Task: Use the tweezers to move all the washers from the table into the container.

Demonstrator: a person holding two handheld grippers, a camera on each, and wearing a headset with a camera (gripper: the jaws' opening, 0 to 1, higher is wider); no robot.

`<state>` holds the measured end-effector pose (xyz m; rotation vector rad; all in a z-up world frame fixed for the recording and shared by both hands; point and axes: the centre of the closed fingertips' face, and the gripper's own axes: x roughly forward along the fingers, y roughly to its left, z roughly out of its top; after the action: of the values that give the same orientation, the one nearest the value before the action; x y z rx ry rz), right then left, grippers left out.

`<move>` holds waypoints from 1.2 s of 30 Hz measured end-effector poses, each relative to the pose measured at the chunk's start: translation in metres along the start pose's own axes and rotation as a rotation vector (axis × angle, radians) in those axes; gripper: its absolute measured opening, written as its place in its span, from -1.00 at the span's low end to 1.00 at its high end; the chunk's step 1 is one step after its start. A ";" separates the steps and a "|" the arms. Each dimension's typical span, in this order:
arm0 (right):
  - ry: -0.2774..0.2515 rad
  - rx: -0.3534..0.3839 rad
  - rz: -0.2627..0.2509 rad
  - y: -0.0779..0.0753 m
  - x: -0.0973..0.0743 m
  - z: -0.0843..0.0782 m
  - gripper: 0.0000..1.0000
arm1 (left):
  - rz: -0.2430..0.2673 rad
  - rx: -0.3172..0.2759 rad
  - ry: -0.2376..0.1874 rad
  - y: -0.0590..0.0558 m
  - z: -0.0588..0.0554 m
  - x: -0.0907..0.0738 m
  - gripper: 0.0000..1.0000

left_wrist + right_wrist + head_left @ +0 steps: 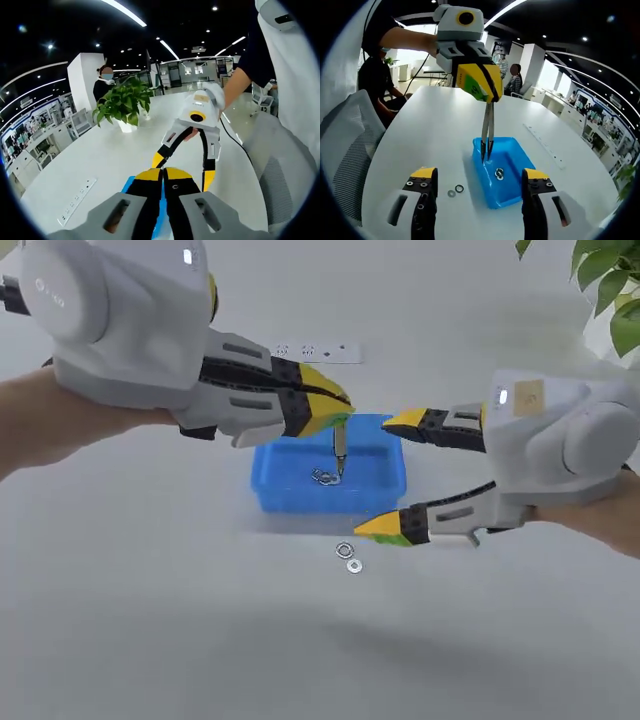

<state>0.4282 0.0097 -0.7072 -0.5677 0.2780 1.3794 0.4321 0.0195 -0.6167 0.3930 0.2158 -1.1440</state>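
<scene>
Holding: left gripper (341, 408) clamped on tweezers (338, 452) over tub (300, 502)
Right gripper (383, 476): jaws spread, empty
Table (150, 640): two washers (345, 551)

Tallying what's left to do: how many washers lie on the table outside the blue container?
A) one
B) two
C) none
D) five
B: two washers lie close together on the table, just in front of the blue container.

Open-plan office — a long white desk (150, 620) with a power strip (315, 352) near its far edge, a mesh chair (345, 145) alongside, a potted plant (122, 102), ceiling light strips (125, 11) — more workstations (30, 150) beyond.
</scene>
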 end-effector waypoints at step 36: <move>0.051 0.255 0.018 0.052 -0.039 -0.061 0.70 | -0.035 -0.040 0.011 -0.063 -0.046 0.027 -0.91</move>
<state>0.3786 -0.0516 -0.7498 -0.3899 0.4933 1.3232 0.3865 -0.0064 -0.6803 0.3608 0.2557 -1.1702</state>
